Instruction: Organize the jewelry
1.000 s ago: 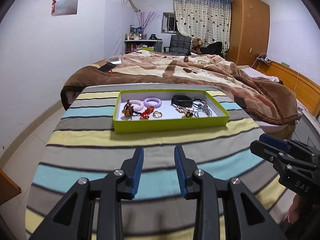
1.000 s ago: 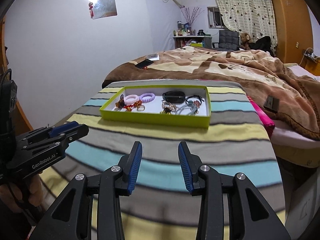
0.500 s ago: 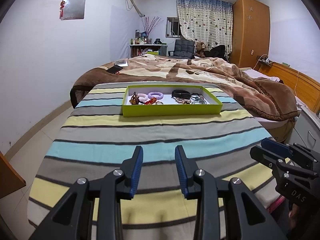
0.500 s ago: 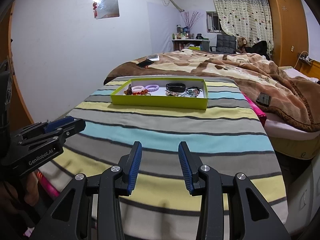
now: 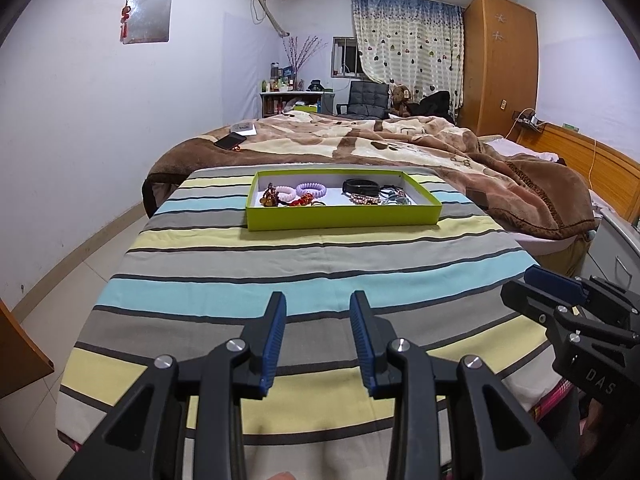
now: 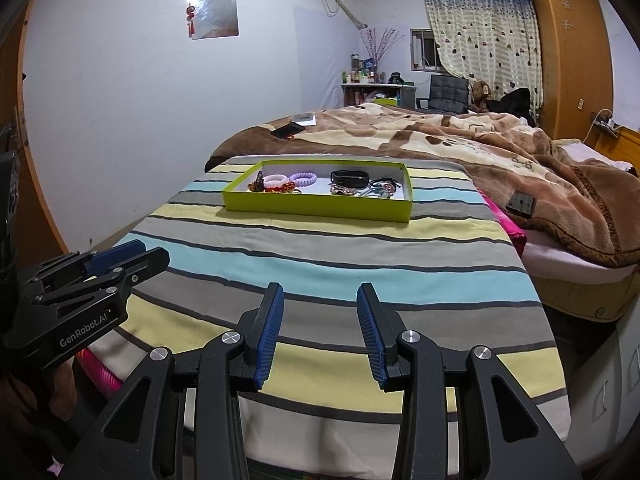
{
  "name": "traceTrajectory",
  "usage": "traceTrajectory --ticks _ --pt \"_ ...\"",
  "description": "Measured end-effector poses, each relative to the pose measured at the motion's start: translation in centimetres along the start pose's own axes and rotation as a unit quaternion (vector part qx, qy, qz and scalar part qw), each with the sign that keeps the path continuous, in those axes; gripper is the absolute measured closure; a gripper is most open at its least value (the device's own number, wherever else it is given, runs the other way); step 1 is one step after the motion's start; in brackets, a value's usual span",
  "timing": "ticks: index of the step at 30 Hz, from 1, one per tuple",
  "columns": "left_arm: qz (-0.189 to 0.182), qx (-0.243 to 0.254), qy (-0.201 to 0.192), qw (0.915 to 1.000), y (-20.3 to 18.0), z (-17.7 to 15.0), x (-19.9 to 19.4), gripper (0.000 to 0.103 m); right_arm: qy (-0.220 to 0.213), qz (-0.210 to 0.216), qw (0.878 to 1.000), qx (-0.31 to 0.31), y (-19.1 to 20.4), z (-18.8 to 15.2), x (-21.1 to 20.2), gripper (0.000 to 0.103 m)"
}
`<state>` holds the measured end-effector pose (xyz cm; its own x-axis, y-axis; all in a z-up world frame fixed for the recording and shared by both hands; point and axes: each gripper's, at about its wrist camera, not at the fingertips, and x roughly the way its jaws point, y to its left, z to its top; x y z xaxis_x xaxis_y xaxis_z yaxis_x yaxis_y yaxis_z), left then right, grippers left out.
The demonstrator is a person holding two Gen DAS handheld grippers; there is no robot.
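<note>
A lime-green tray [image 5: 344, 217] [image 6: 320, 207] lies on the far half of a striped cloth surface [image 5: 304, 280] [image 6: 344, 268]. Inside it are a pink coil band [image 5: 285, 191], a purple coil band [image 5: 311, 189] [image 6: 303, 178], red and amber beads [image 5: 272, 197] [image 6: 276, 188], a black band [image 5: 360, 186] [image 6: 349, 177] and a tangle of dark hair ties [image 5: 394, 195] [image 6: 380, 189]. My left gripper [image 5: 318, 308] is open and holds nothing, well short of the tray. My right gripper [image 6: 320, 298] is likewise open, over the near stripes.
A bed with a brown patterned blanket [image 5: 400, 148] [image 6: 480, 140] lies behind and right of the cloth; a phone [image 5: 230, 141] rests on it. A wooden wardrobe [image 5: 500, 68], a curtained window, a chair and a cluttered shelf stand at the far wall. Floor drops off to the left.
Both grippers have drawn back from the tray, which now looks smaller and farther away, with more striped cloth showing in front. Both stay open.
</note>
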<state>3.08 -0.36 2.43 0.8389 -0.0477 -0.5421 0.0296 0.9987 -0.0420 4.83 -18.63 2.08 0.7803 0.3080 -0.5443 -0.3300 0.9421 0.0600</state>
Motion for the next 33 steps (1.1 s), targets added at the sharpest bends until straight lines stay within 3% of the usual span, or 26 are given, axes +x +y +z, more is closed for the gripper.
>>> traceTrajectory --ticks 33 --pt "-0.002 0.003 0.005 1.0000 -0.37 -0.39 -0.04 0.069 0.000 -0.002 1.000 0.006 -0.29 0.15 -0.39 0.064"
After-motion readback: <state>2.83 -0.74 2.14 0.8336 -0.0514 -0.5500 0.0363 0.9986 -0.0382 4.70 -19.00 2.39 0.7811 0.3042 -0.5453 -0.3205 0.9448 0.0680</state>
